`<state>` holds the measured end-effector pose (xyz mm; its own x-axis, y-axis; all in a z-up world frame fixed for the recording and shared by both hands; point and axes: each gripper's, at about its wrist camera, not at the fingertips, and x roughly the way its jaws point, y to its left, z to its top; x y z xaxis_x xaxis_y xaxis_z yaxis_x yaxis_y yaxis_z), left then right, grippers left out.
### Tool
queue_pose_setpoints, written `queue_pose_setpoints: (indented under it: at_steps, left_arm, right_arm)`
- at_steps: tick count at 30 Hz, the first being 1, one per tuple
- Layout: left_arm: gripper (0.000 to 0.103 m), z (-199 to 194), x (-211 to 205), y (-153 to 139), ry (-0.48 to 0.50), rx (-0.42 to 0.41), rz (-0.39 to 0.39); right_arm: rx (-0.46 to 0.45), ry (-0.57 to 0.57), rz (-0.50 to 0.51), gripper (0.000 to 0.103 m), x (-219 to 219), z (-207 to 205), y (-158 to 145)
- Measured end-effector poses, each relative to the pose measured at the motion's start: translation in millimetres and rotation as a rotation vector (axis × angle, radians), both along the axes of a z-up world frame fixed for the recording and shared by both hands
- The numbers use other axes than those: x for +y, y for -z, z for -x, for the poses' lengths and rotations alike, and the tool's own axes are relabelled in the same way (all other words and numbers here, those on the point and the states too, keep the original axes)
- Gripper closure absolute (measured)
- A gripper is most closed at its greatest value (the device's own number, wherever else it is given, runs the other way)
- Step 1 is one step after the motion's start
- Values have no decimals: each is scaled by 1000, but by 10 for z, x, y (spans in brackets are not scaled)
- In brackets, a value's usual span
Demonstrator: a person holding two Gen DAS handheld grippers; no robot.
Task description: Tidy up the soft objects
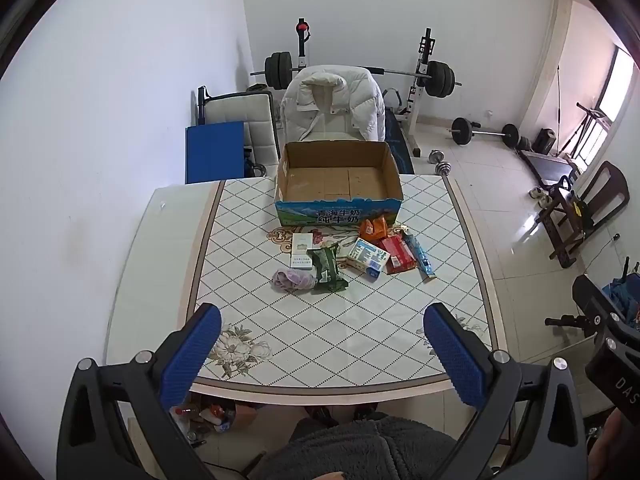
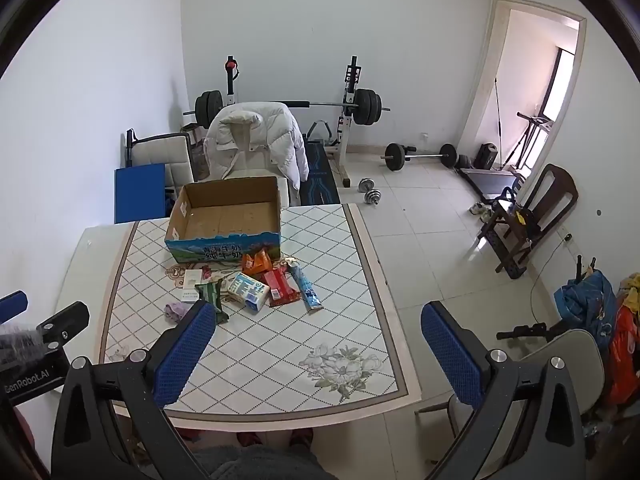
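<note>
Both spread and empty, left claw (image 1: pixel 322 354) and right claw (image 2: pixel 318 354) above the bench (image 1: pixel 280 344); near the box (image 1: pixel 338 200), light limp purple cloth (image 1: pixel 292 279) and crinkly, probably slippery green packet (image 1: pixel 328 270), best pinched mid-body.

Table: white top (image 1: pixel 248 320) with a dark diamond grid and flower prints.
Far edge: open cardboard box (image 1: pixel 338 200), standing on the table.
Middle: purple cloth (image 1: pixel 292 280), green packet (image 1: pixel 326 270), white carton (image 1: pixel 302 250), blue-white box (image 1: pixel 368 258), red packet (image 1: pixel 398 254), orange packet (image 1: pixel 374 228), blue tube (image 1: pixel 420 258).
</note>
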<state>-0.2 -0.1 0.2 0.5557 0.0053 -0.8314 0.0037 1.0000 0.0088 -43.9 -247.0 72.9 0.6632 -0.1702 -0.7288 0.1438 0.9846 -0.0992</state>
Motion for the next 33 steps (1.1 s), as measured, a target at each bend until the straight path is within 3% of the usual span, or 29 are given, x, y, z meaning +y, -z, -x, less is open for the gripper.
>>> queue_pose_setpoints:
  at_steps: [33]
  left_arm:
    - [0, 64, -9, -37, 4, -2, 1]
  right_arm:
    - [9, 17, -10, 0, -72, 97, -43]
